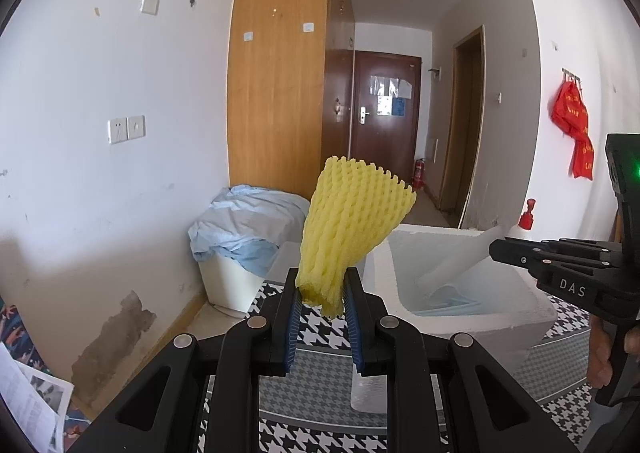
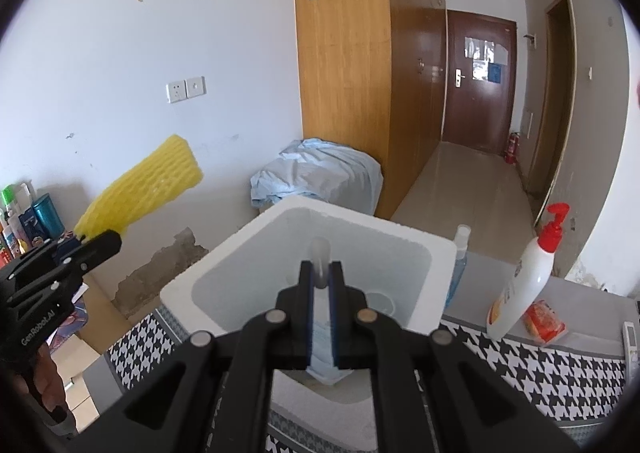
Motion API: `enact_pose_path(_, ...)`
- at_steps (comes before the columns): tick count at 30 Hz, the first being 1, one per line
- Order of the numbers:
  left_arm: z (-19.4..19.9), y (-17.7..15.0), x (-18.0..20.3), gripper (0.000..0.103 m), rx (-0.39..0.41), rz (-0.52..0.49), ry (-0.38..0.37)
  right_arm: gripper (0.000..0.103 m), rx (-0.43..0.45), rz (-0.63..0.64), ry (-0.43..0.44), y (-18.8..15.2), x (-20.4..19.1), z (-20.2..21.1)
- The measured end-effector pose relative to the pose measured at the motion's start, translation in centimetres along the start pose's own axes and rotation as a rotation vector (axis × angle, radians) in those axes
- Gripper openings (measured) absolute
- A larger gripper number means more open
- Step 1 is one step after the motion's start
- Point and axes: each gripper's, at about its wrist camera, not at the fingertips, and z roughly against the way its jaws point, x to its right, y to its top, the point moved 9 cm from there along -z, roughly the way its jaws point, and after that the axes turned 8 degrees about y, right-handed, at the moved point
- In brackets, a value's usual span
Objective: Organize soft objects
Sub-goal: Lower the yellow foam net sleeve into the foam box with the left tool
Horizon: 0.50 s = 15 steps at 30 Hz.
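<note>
Left tongs [image 1: 322, 293] pinching the narrow end of a yellow foam net sleeve [image 1: 352, 229], held up in the air, flared end uppermost, above the left part of the table [image 1: 320, 333] with its houndstooth cloth. Right tongs [image 2: 321, 293] pressed onto a pale blue soft packet [image 2: 322, 353] topped by a translucent piece, held over the open white foam box [image 2: 240, 249] standing on the table. White pump bottle [image 2: 528, 277] with red cap and orange packet [image 2: 544, 323] beside each other, right of the box; small blue spray bottle [image 2: 458, 265] just behind its right wall.
</note>
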Motion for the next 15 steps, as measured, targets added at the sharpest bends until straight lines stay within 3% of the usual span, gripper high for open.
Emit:
enact_pose_path(4, -0.1, 0.0, -0.1, 0.022, -0.004, 0.001, 0.003, 0.029, -0.018, 0.002, -0.018, -0.4, 0.3, -0.3)
enact_pose_path(6, -0.2, 0.0, -0.2, 0.022, -0.006, 0.000, 0.003, 0.070, -0.010, -0.001, -0.006, -0.4, 0.1, -0.2)
enact_pose_path(8, -0.3, 0.0, -0.3, 0.022, -0.007, 0.002, 0.006, 0.088, 0.008, -0.001, -0.003, -0.4, 0.1, 0.2)
enact_pose_path(15, -0.3, 0.0, -0.3, 0.022, -0.010, 0.004, 0.009, 0.090, 0.018, 0.001, -0.002, -0.5, 0.1, 0.9)
